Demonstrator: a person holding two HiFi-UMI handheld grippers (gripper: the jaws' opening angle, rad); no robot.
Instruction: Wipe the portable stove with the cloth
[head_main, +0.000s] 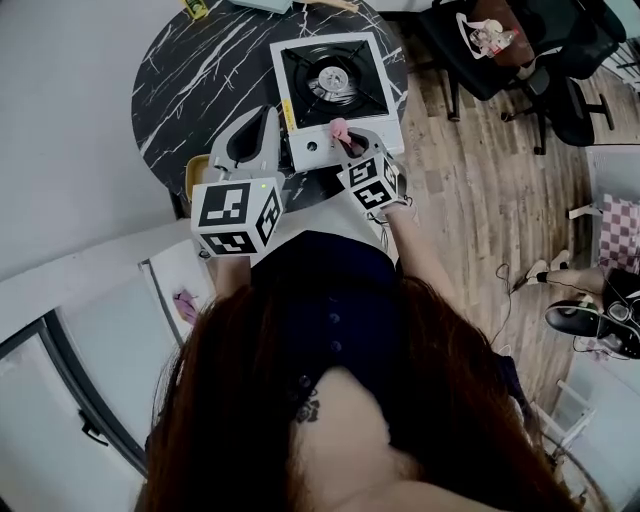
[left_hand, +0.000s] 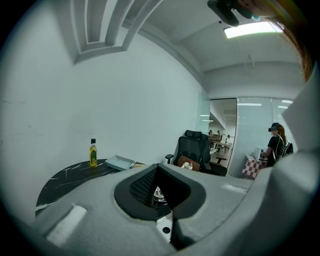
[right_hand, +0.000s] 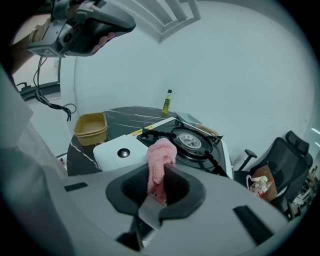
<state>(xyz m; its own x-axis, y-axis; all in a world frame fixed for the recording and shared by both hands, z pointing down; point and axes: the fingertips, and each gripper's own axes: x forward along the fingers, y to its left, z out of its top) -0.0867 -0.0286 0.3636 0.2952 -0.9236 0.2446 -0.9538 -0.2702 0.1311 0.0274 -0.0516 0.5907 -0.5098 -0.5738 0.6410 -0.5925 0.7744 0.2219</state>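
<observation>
The portable stove (head_main: 335, 85), white with a black top and a round burner, sits on the near right part of a round black marble table (head_main: 200, 70). My right gripper (head_main: 345, 140) hovers over the stove's near white edge, shut on a pink cloth (head_main: 339, 128). In the right gripper view the cloth (right_hand: 161, 155) sticks up from between the jaws, in front of the stove (right_hand: 190, 142). My left gripper (head_main: 268, 115) hangs just left of the stove, shut with nothing in it. Past its jaws the left gripper view shows a bit of the burner (left_hand: 157, 195).
A yellow oil bottle (right_hand: 166, 102) and a grey tray (left_hand: 119, 162) stand at the table's far side. A tan tub (right_hand: 90, 127) sits at the table's left near edge. Black office chairs (head_main: 540, 60) stand on the wooden floor to the right. A wall runs along the left.
</observation>
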